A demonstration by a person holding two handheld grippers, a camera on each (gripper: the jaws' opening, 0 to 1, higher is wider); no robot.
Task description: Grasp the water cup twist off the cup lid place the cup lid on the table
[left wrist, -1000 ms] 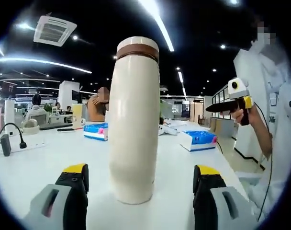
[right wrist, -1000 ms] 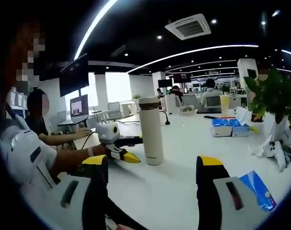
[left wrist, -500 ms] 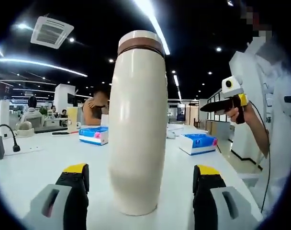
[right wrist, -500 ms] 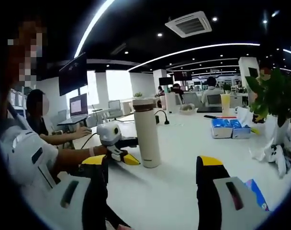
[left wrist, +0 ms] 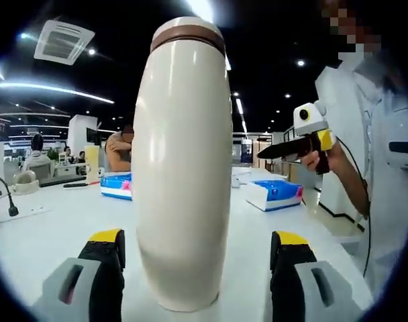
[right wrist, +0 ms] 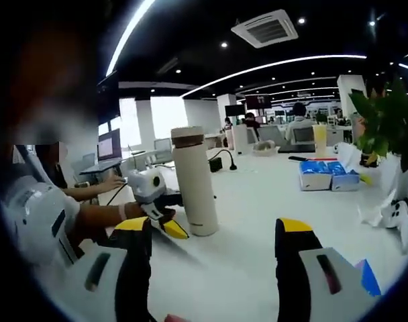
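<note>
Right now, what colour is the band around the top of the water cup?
Brown, circling the cream water cup just under its lid; the left gripper view shows it best.

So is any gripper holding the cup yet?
No. The left gripper is open around the water cup, not touching. The right gripper is open, holding nothing.

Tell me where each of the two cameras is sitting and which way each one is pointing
Left gripper view: rides the left gripper, close to the upright water cup between its open jaws; hand holding the right gripper shows.
Right gripper view: rides the right gripper, farther back; person's sleeve shows.
Shared: cup, cup lid, white table.
</note>
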